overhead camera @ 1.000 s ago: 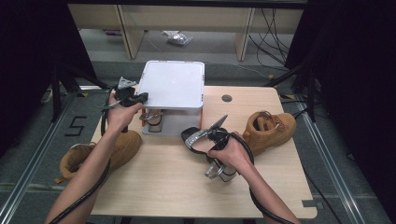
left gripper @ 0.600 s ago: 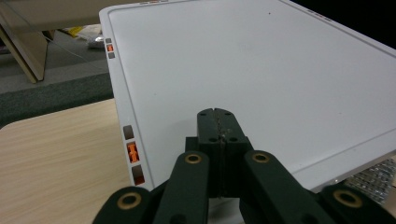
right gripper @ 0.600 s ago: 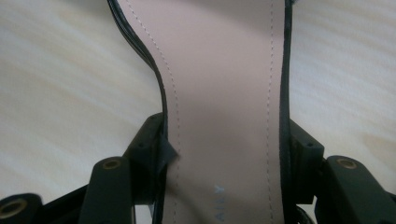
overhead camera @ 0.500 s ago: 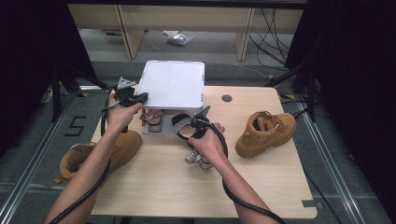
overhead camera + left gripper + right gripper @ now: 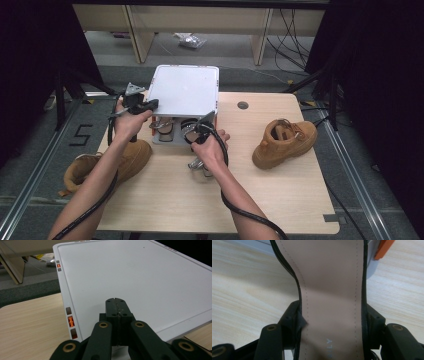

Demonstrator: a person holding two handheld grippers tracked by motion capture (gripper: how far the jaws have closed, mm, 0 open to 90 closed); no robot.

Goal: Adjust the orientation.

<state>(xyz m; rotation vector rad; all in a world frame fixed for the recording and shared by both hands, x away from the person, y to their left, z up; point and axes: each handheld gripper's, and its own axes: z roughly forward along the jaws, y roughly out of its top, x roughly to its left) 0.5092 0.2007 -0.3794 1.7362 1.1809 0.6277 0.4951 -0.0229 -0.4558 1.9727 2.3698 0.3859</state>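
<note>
My right gripper is shut on a heeled shoe with a pale beige insole and black edging, one jaw on each side of the sole. In the high view this right gripper holds the shoe just above the table, in front of a low white shelf unit; the toe points at the unit's open front. My left gripper is shut with nothing in it, and its tips rest on the unit's flat white top. From above, the left gripper sits at the top's near left corner.
Other shoes stand inside the shelf unit. A tan boot stands on the wooden table at the right. A second tan boot lies at the table's left edge under my left forearm. Black drapes flank both sides.
My right hand has carried the shoe leftward across the table, from near the right boot to the front of the shelf unit. The left gripper has stayed on the white top.
</note>
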